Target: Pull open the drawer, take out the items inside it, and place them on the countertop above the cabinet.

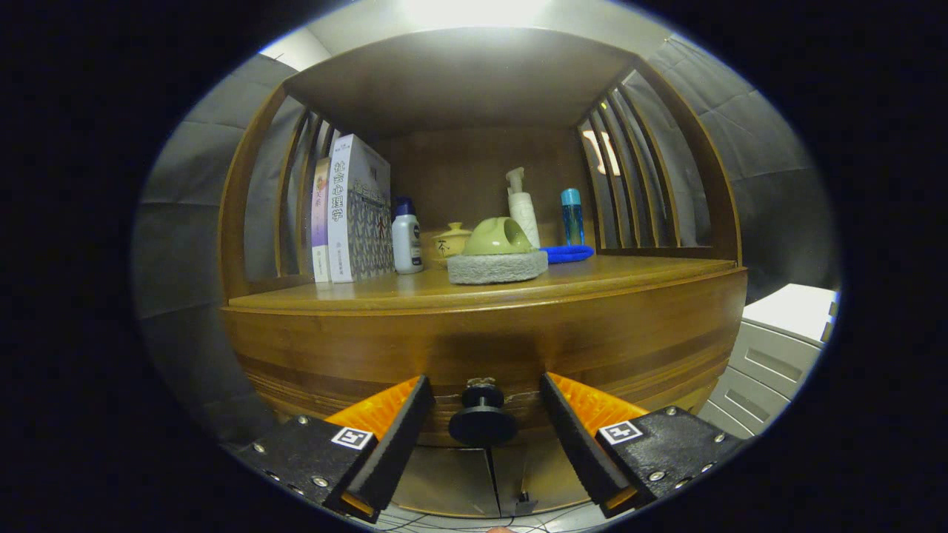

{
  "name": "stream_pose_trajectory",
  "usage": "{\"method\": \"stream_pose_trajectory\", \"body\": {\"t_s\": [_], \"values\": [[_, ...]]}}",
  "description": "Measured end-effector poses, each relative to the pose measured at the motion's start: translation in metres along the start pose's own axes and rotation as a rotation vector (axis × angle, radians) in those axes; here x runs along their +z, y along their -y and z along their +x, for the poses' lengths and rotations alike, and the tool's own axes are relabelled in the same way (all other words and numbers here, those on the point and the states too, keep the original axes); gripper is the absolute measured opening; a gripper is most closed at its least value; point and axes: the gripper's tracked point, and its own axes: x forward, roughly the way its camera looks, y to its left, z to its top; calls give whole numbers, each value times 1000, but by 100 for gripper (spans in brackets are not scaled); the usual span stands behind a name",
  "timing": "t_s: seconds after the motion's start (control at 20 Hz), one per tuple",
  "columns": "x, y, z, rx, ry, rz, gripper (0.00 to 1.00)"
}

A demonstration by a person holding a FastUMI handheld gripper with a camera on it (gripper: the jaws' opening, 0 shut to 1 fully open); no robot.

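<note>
Jaws stand apart at the bottom of the frame, the gripper (483, 414) open with one finger on either side of the black round drawer knob (482, 422), neither pad touching it as far as can be seen. That knob sits low centre in the frame, squarely between the fingers, its short stem running straight away from the camera into the drawer front (481, 348), the wooden band across the middle of the frame. The coming pull turns on this, I judge: close on the knob and draw straight back along the stem. The countertop (607, 277), above the drawer front, already carries books (355, 211) and bottles (406, 237) towards its back.
</note>
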Motion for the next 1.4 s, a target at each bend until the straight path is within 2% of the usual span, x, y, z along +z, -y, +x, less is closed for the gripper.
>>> {"method": "stream_pose_trajectory", "body": {"t_s": [0.2,0.5,0.75,0.9,1.0,1.15,1.4], "values": [[2,4,-2,-13,-3,-20,95],[43,11,-29,7,51,-21,95],[67,34,-78,18,79,-78,95],[71,45,-109,30,72,-55,95],[82,57,-121,21,95,-57,95],[84,68,-132,20,61,-35,95],[86,90,-148,-35,52,-36,95]]}}
